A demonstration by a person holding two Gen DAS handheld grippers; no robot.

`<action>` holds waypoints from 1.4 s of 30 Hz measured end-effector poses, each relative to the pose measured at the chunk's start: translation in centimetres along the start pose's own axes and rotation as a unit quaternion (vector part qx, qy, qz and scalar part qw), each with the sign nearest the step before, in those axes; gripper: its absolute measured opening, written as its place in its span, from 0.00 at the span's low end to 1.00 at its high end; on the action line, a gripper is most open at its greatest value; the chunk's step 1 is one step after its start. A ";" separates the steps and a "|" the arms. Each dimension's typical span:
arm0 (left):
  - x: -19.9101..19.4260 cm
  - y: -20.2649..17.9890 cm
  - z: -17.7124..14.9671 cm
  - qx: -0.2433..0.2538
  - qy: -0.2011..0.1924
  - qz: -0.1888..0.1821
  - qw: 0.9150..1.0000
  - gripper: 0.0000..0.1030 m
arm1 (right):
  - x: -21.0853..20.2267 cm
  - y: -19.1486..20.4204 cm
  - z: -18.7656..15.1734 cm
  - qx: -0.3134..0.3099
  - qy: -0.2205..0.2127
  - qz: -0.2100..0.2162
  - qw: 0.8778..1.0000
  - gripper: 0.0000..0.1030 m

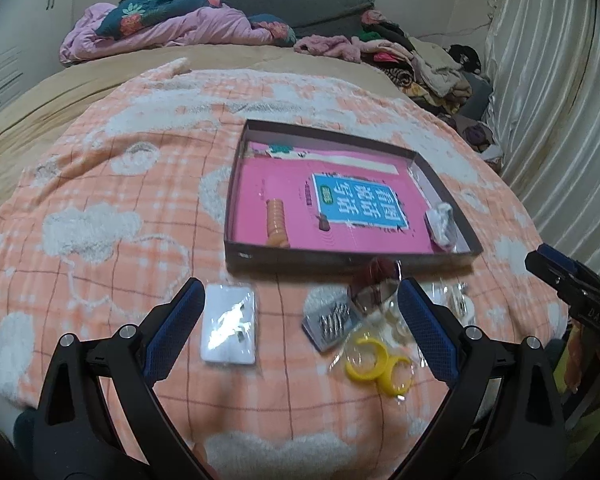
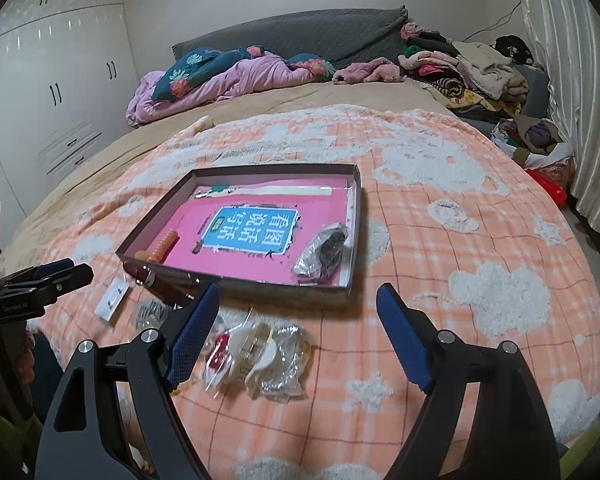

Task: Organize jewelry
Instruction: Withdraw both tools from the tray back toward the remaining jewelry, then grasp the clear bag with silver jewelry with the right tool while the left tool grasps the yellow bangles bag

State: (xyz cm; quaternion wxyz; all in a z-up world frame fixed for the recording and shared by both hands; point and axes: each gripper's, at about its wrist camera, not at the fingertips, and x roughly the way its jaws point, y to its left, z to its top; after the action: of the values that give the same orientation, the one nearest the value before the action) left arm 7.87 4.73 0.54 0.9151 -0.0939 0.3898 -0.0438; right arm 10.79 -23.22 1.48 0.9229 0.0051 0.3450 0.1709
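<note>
A shallow dark box (image 1: 340, 258) (image 2: 236, 286) with a pink lining lies on the blanket. It holds an orange beaded bracelet (image 1: 277, 224) (image 2: 165, 246) and a clear bagged dark piece (image 1: 441, 224) (image 2: 323, 254). In front of the box lie loose packets: a white card with silver jewelry (image 1: 229, 329) (image 2: 112, 300), a silver comb clip (image 1: 332, 322), yellow rings in a bag (image 1: 376, 366), and bagged white and red pieces (image 2: 256, 356). My left gripper (image 1: 300, 334) is open above these packets. My right gripper (image 2: 300, 336) is open above the bagged pieces.
The orange checked blanket (image 1: 120, 208) covers a bed. Pink bedding (image 1: 172, 32) and piled clothes (image 1: 424, 60) lie at the far end. Curtains (image 1: 552, 120) hang on the right, white wardrobes (image 2: 44, 92) stand on the left.
</note>
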 end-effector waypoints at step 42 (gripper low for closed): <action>3.3 -3.6 -6.6 0.042 0.097 -0.051 0.993 0.87 | 4.3 -0.4 -6.6 0.010 0.123 0.020 0.992 0.46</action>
State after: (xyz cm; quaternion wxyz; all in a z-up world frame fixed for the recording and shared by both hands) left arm 5.37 -0.23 -5.57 0.8727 -0.0702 0.4693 -0.1153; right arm 9.77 -22.90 -6.32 0.8700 0.0005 0.4572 0.1847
